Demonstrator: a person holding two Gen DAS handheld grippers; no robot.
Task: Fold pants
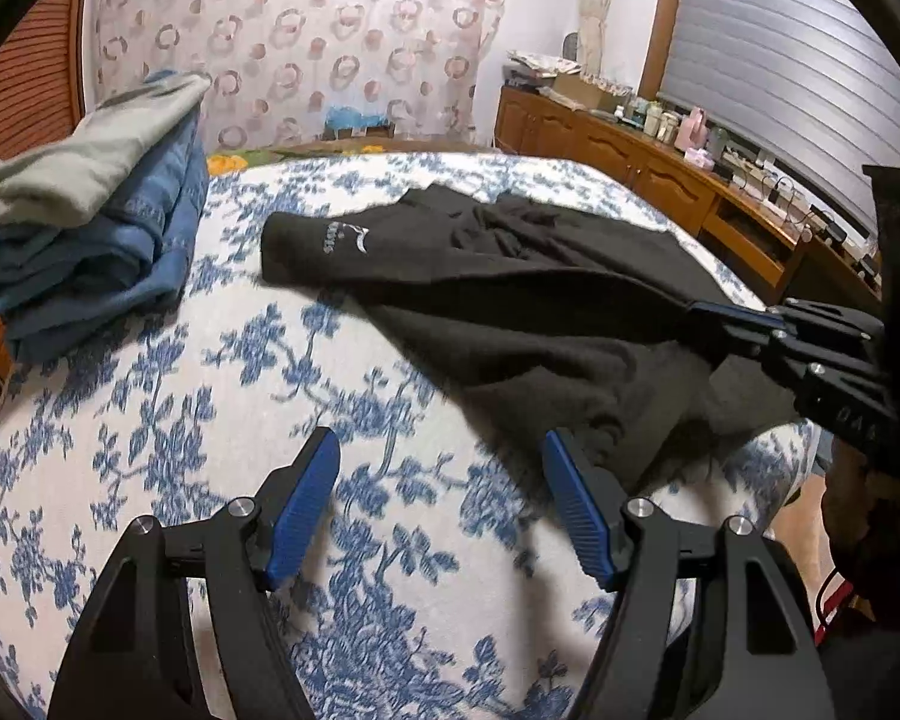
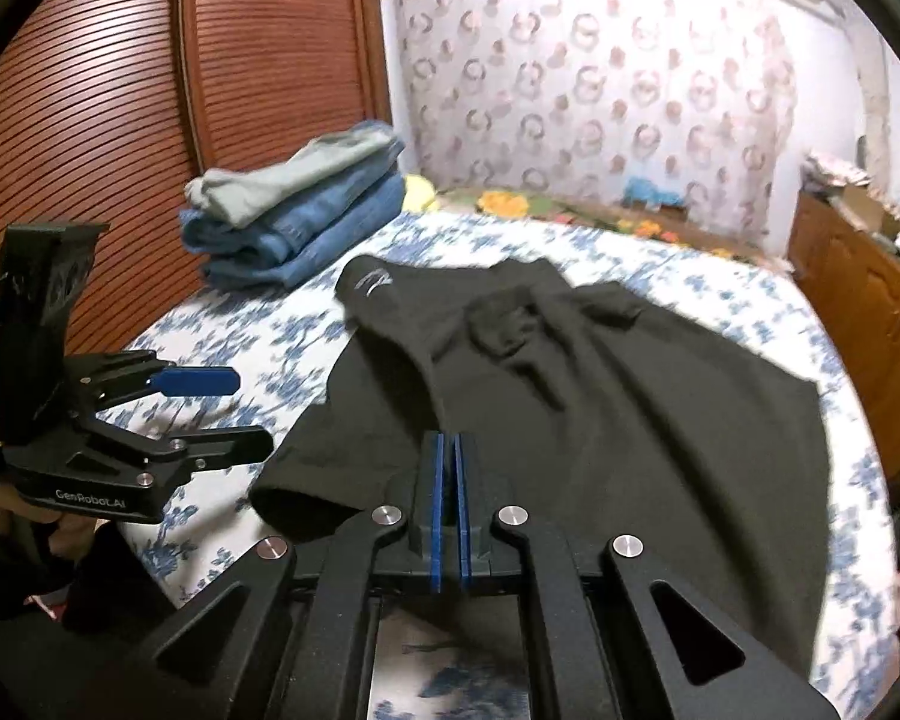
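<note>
Black pants [image 1: 510, 288] with a small white logo lie spread and rumpled on the blue-flowered bed [image 1: 210, 420]; they also show in the right wrist view [image 2: 600, 396]. My left gripper [image 1: 441, 450] is open and empty, just above the bedspread beside the near edge of the pants; it also shows in the right wrist view [image 2: 234, 414]. My right gripper [image 2: 449, 450] is shut on a fold of the black pants and lifts it a little; it also shows in the left wrist view [image 1: 702, 309].
A stack of folded blue jeans with a grey garment on top [image 1: 84, 228] sits at the bed's far left, also in the right wrist view [image 2: 300, 210]. A brown slatted wardrobe [image 2: 150, 90] stands left. A wooden cabinet [image 1: 660, 162] with clutter runs along the right.
</note>
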